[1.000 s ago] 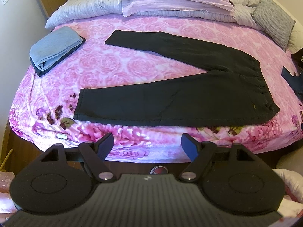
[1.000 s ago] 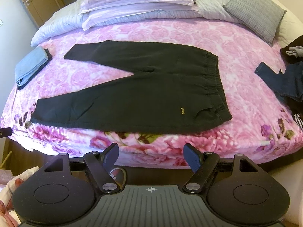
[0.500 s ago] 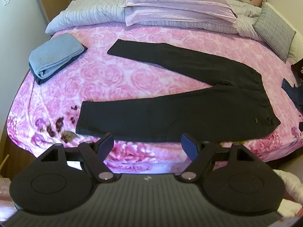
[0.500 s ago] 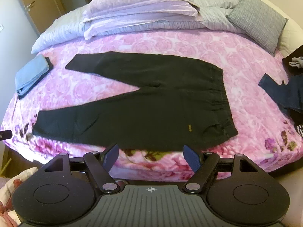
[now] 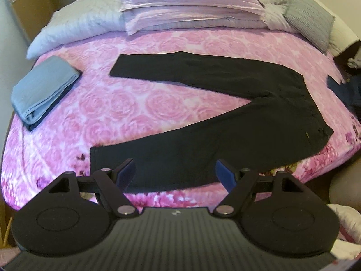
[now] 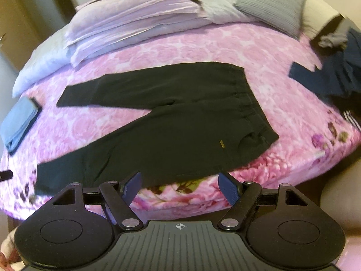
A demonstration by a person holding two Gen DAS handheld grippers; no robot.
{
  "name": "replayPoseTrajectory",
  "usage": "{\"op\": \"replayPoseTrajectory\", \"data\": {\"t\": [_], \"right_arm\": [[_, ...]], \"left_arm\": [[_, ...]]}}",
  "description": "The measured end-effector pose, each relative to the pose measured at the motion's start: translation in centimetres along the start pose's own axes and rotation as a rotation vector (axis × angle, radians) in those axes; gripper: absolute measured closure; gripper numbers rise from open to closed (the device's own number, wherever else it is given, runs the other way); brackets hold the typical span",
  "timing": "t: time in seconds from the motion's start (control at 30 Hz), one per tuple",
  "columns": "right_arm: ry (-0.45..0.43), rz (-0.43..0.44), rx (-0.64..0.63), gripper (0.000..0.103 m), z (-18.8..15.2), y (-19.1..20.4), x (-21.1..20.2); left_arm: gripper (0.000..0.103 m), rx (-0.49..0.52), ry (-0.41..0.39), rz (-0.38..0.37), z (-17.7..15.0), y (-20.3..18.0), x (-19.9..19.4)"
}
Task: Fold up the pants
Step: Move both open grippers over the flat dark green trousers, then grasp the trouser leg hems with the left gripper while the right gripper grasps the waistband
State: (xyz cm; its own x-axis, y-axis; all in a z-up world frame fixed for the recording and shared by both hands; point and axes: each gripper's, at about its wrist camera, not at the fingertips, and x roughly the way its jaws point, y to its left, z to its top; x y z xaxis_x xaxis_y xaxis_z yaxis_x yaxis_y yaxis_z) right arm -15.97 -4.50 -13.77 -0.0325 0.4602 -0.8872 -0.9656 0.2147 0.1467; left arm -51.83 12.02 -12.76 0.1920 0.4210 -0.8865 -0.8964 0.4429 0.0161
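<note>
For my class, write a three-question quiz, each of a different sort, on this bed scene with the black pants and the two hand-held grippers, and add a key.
1. True or false: the left gripper is shut on a leg of the black pants.
2. Multiple choice: the pants' waistband lies toward which side of the right wrist view? A left; B right; C it is folded under.
3. Fill in: the folded light blue cloth lies on the pink floral ____, apart from the pants.

Key
1. False: its jaws stand wide apart and hold nothing, as do those of the right gripper.
2. B.
3. Bedspread.
</note>
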Motion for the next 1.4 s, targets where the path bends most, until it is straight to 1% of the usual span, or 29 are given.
{"op": "replayPoseTrajectory", "data": {"t": [0.1, 0.27, 0.33, 0.43, 0.57, 0.67, 0.77, 0.87, 0.93, 1.0, 1.1, 1.17, 1.27, 1.37, 1.4], "right_arm": [[0.007, -0.021, 0.042, 0.031, -0.6, 0.0, 0.2], [0.042, -0.042, 0.1, 0.031, -1.2, -1.2, 0.6], [0.042, -0.044, 0.111, 0.031, -0.8, -1.8, 1.0], [0.046, -0.039, 0.103, 0.031, 0.3, -2.5, 1.9], [0.056, 0.0, 0.097, 0.031, 2.6, -4.3, 3.9], [0.075, 0.025, 0.089, 0.031, 5.1, -5.9, 6.0], [0.081, 0.049, 0.055, 0.031, 8.2, -7.2, 8.2], [0.06, 0.08, 0.002, 0.031, 11.4, -8.6, 10.2], [0.063, 0.091, -0.033, 0.031, 13.7, -9.8, 11.9], [0.068, 0.102, -0.07, 0.031, 16.0, -11.0, 13.8], [0.069, 0.107, -0.143, 0.031, 19.4, -12.5, 17.1], [0.073, 0.106, -0.193, 0.031, 21.6, -13.3, 19.6], [0.068, 0.119, -0.259, 0.032, 24.7, -14.0, 23.5], [0.06, 0.14, -0.314, 0.032, 27.4, -14.4, 27.7], [0.06, 0.14, -0.33, 0.032, 28.3, -14.4, 29.2]], "left_arm": [[0.028, 0.043, 0.013, -0.018, 0.6, 0.3, 1.5], [0.028, 0.076, 0.041, -0.044, 1.2, 0.1, 3.5], [0.028, 0.086, 0.043, -0.061, 1.4, -0.1, 4.3], [0.028, 0.086, 0.054, -0.067, 1.8, -0.5, 5.5], [0.028, 0.067, 0.054, -0.08, 2.8, -1.0, 6.9], [0.028, 0.055, 0.052, -0.08, 4.0, -1.5, 8.1], [0.028, 0.034, 0.051, -0.06, 5.8, -2.4, 9.4], [0.028, 0.027, 0.045, -0.062, 8.1, -3.7, 11.4], [0.029, 0.029, 0.039, -0.049, 9.7, -4.6, 13.0], [0.031, 0.041, 0.023, -0.059, 11.4, -5.2, 14.6], [0.035, 0.095, 0.0, -0.069, 14.3, -6.3, 17.8], [0.036, 0.128, -0.01, -0.072, 16.1, -6.8, 20.1], [0.037, 0.177, -0.032, -0.098, 19.0, -7.8, 23.9], [0.038, 0.255, -0.046, -0.126, 21.8, -8.6, 28.5], [0.041, 0.282, -0.042, -0.13, 22.7, -8.9, 30.2]]}}
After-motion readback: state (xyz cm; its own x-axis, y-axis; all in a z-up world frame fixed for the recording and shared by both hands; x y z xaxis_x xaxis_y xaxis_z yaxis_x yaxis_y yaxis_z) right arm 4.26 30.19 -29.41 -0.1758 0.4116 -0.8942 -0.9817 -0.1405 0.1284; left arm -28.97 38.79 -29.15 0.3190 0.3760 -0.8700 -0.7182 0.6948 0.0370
